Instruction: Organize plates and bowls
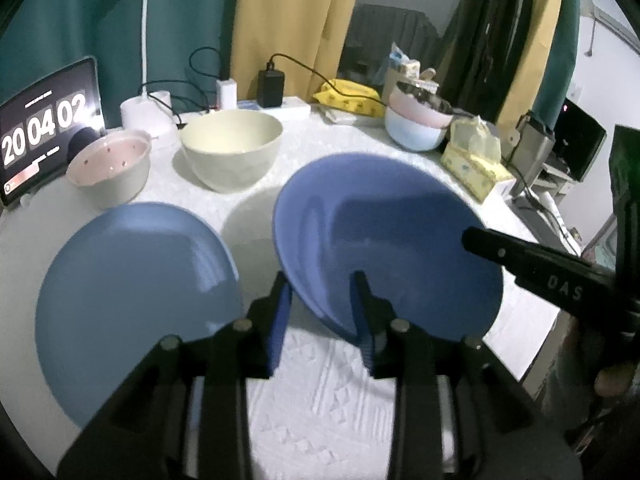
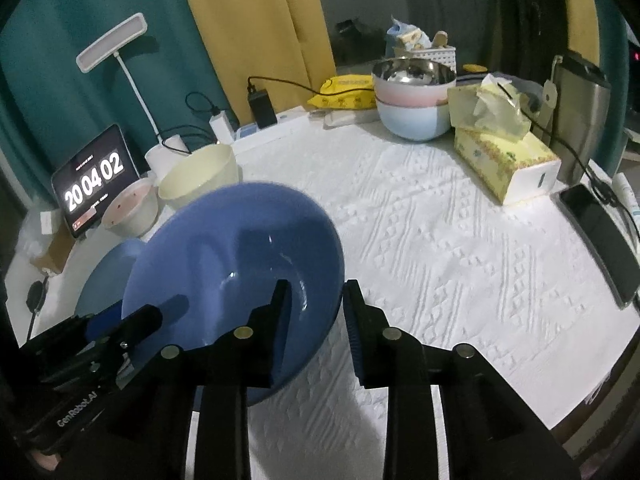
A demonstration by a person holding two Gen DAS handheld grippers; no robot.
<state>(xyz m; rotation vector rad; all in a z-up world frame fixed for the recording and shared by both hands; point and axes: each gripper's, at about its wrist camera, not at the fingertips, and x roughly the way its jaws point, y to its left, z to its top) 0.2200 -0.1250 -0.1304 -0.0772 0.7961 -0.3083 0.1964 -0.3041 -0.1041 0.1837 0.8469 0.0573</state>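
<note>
Straddling opposite edges of the darker blue plate point(image 1: 384, 240), our left gripper point(image 1: 320, 312) and right gripper point(image 2: 316, 320) stand narrowly parted, rim between the jaws, pads seemingly not pinching. It tilts above the tablecloth point(image 2: 440, 240), with the lighter plate point(image 1: 132, 300) lying just leftward.

Dim, bluish light — soft blur, dark fisheye corners, tablet point(image 1: 48, 128) glare.

Two close wrist views, angled down, sharing table point(image 1: 320, 392)
</note>
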